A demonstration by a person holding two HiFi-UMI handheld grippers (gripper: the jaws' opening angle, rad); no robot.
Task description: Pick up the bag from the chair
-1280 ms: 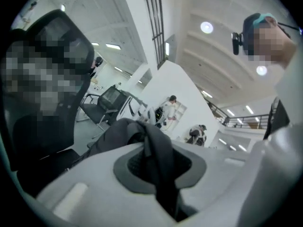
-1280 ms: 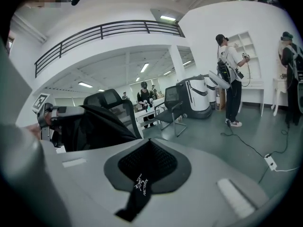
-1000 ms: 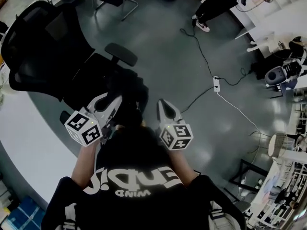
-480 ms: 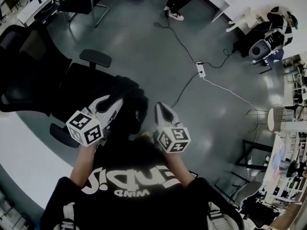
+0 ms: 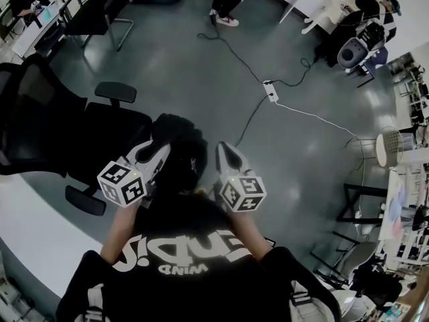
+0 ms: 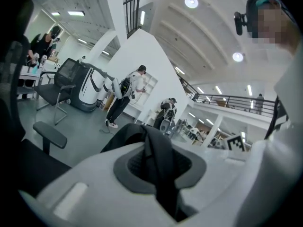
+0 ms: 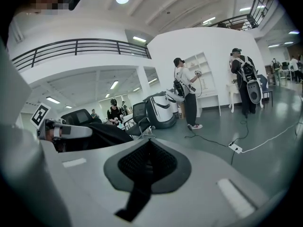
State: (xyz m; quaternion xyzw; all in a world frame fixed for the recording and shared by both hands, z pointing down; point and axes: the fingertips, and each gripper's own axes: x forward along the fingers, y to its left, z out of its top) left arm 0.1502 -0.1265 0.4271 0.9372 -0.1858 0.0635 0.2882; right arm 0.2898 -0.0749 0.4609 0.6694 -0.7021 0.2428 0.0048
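A black bag (image 5: 179, 149) hangs between my two grippers, just right of the black office chair's seat (image 5: 100, 136). My left gripper (image 5: 158, 153) is shut on a black strap of the bag (image 6: 154, 141), which rises out from between its pads in the left gripper view. My right gripper (image 5: 225, 150) sits close to the bag's right side with its jaws together; no fabric shows past its pads (image 7: 163, 167). In the right gripper view the left gripper (image 7: 61, 131) and the dark bag (image 7: 106, 134) lie off to the left.
A power strip (image 5: 270, 90) and cables trail across the grey floor ahead. A curved white desk (image 5: 30, 210) lies at the left behind the chair. Another chair (image 5: 94, 9) stands at the far left, a wire stool (image 5: 387, 149) at the right. People stand in the distance.
The chair has slid left and away in the head view. Both grippers stay together with the bag between them, now beside the seat rather than over it.
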